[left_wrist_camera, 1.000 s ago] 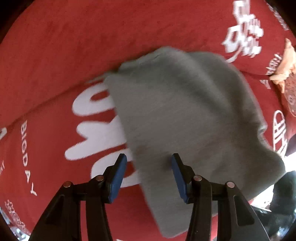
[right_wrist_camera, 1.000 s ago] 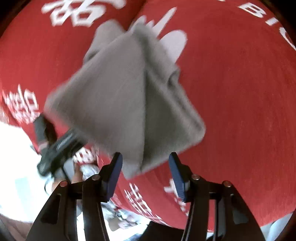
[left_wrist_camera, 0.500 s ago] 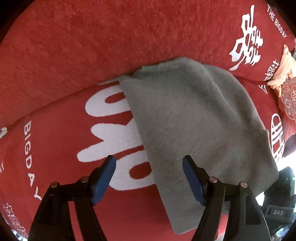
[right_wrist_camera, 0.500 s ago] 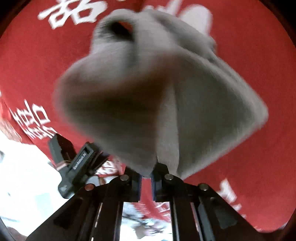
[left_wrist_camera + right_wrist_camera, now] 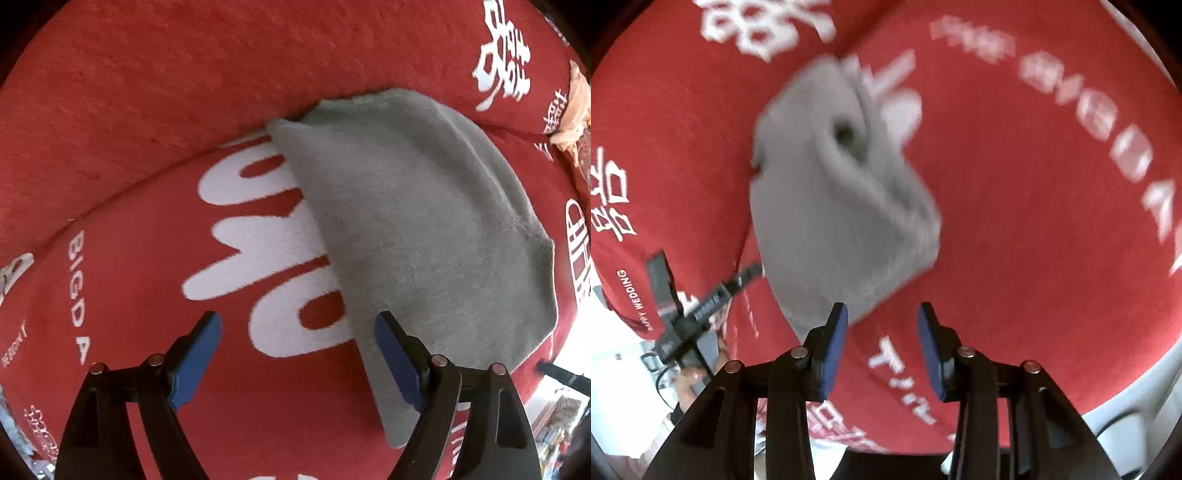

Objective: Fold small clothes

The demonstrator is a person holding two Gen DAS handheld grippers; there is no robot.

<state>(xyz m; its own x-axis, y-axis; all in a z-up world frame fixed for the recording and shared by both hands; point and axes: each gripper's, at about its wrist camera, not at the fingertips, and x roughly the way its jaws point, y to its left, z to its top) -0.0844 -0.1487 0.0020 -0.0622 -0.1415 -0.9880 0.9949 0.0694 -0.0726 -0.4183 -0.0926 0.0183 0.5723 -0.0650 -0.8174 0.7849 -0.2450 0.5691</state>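
grey garment (image 5: 417, 236) folded on red blanket (image 5: 147, 110); left gripper (image 5: 297, 354) opening, right gripper (image 5: 881, 349) opening (both empty).

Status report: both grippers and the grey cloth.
Left gripper opening, empty. Right gripper opening, nothing between pads. Grey cloth folded on red blanket. Nothing in the way.

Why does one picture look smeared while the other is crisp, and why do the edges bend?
Right wrist view: motion blur smears the grey cloth and the white lettering; only the right gripper looks sharp. Left wrist view: crisp cloth. Both: fisheye bending, dark corners, overexposed white at the lower edges.
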